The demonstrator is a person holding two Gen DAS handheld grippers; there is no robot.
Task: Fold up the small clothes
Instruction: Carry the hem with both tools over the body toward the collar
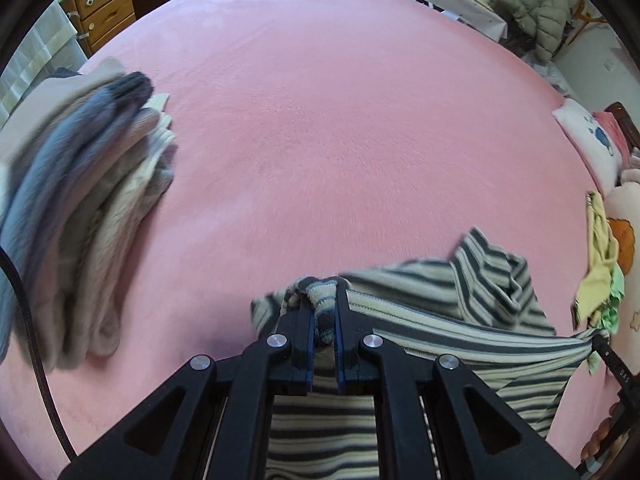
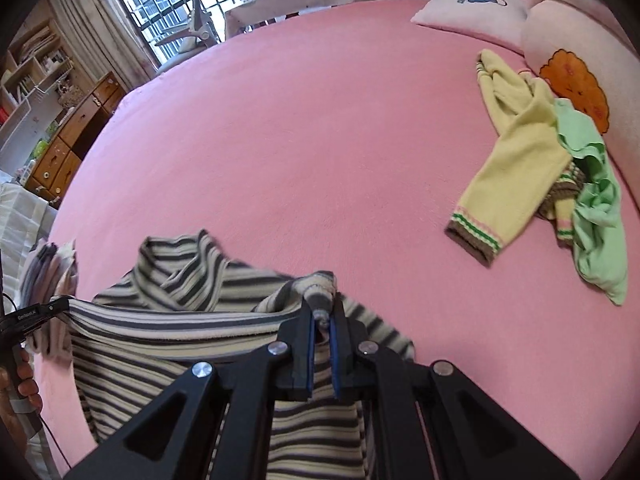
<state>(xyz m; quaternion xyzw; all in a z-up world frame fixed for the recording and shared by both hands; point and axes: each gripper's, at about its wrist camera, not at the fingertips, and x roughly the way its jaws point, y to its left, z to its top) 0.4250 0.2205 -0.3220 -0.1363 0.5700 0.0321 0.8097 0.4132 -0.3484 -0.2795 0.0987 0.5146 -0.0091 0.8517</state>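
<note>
Both claws, left claw (image 1: 323, 312) and right claw (image 2: 322, 320), are clamped on the striped top (image 1: 460, 304), stretching its edge between them over the pink bed (image 1: 340, 120), probably to lay it flat for folding.

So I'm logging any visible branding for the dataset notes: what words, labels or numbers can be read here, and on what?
"DAS": white letters on the right tool's black body, left wrist view.
White lettering on the left tool's black body, right wrist view: too blurred to read.
Pink pillow: a picture only, no words.
</note>
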